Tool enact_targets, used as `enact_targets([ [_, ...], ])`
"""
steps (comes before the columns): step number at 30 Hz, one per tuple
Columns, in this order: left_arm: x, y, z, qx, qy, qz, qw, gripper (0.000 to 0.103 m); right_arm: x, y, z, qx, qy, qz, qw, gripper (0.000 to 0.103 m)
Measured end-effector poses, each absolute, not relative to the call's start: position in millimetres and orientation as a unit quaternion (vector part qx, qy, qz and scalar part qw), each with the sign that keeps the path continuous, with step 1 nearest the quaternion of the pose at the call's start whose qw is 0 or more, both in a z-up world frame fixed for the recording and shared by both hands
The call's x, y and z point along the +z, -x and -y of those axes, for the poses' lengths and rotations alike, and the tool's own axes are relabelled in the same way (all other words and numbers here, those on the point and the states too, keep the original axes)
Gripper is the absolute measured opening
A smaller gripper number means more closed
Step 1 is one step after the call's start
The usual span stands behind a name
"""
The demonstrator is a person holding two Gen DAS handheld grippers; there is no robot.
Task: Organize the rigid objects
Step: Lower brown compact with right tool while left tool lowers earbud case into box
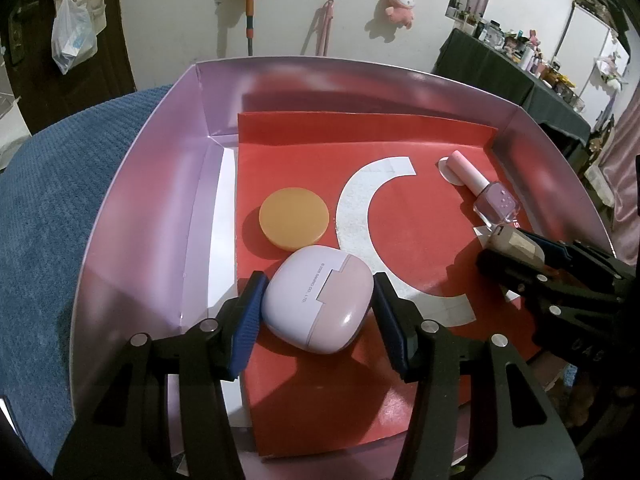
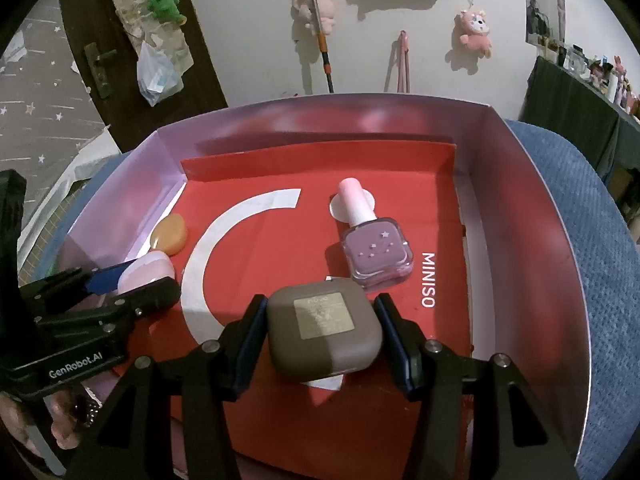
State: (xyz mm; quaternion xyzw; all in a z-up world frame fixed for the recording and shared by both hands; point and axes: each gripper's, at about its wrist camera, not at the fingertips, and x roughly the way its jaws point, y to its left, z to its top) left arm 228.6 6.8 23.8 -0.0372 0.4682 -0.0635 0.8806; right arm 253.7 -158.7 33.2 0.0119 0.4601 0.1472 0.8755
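In the box [image 1: 132, 216], the left gripper [image 1: 318, 308] held the pink case [image 1: 318, 304] near-left; the right gripper [image 2: 322, 330] held the brown case [image 2: 324, 334] near-right. Both looked light, stiff, slippery; flat sides suited gripping.

A white wall [image 1: 360, 20] carries hanging pink plush toys [image 1: 400, 6] and a leaning mop handle [image 1: 250, 20]. A dark wooden door [image 2: 132, 60] holds a plastic bag [image 1: 72, 40], and a dark-draped side table [image 1: 500, 68] crowded with bottles stands at the right.
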Motion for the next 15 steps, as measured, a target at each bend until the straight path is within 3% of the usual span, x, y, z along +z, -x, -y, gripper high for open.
enact_targets([
  [15, 26.3, -229.4, -7.3, -0.066, 0.041, -0.468, 0.88, 0.052, 32.9, -252.7, 157.7, 0.147, -0.007, -0.459, 0.876, 0.058],
])
